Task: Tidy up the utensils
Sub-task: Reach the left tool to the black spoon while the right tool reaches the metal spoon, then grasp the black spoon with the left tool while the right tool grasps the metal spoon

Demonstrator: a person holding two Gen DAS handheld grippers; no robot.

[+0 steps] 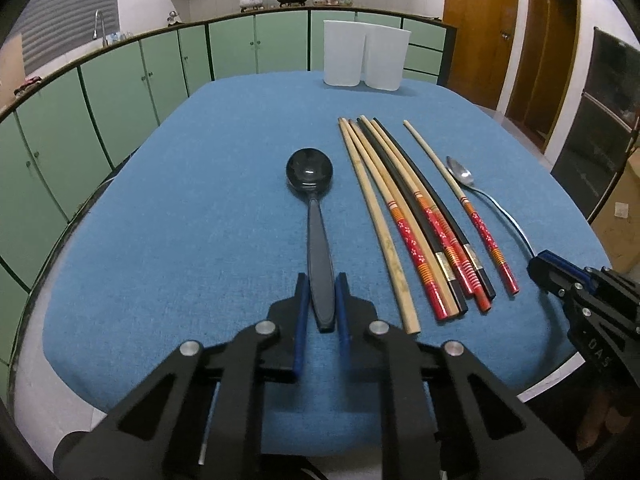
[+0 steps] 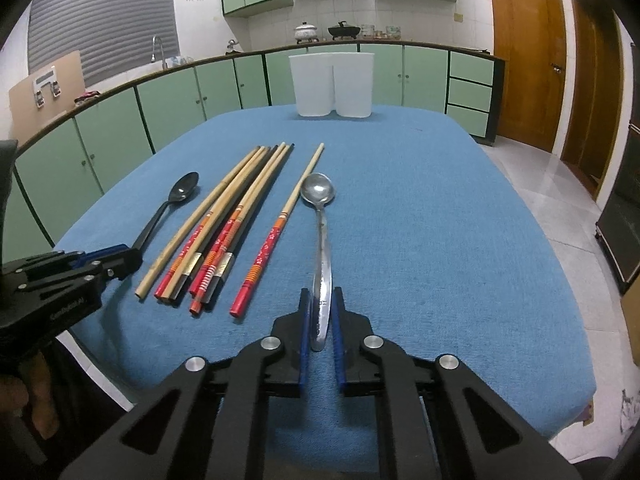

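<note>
Blue-padded left hand-held gripper [image 1: 321, 280] clamped on black plastic spoon [image 1: 316, 216] handle, frame centre. Right hand-held gripper [image 2: 321, 294] clamped on steel spoon [image 2: 320, 236] handle. Between them, a fan of bamboo and lacquered chopsticks [image 2: 224, 236] on the blue woven worktop [image 2: 440, 220]. Two white tapered cups [image 2: 332, 84] top centre.

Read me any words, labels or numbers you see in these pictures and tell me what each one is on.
"DAS": pale letters on the black body of the right gripper, seen from the left wrist; likely part of a longer word, rest cut off.
Small pale print on the black body of the left gripper, seen from the right wrist: too blurred to read.
Nothing readable on the chopsticks, either spoon, or the white containers.
</note>
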